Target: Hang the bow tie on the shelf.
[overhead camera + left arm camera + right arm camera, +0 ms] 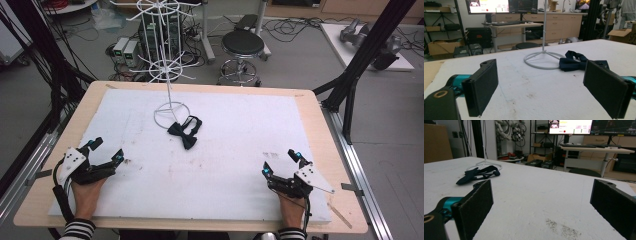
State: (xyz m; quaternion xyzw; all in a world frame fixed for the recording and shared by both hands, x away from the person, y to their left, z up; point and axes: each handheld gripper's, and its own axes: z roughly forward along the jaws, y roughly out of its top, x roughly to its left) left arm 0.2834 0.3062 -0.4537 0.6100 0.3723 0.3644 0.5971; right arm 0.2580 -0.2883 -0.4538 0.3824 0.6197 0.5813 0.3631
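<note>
High view puts your left gripper (pixel 106 151) and right gripper (pixel 281 162) low on the white foam pad (pixel 240 135), both with jaws spread wide and nothing between them. Your bow tie (pixel 184 131) lies well ahead of both, near mid-table, its strap touching the ring base of the white wire stand (pixel 169 114). Judging from that, a careless pinch could catch the ring along with the cloth and tip the stand. Grab only the thin strap and the tie may swing, twist or slip out.
</note>
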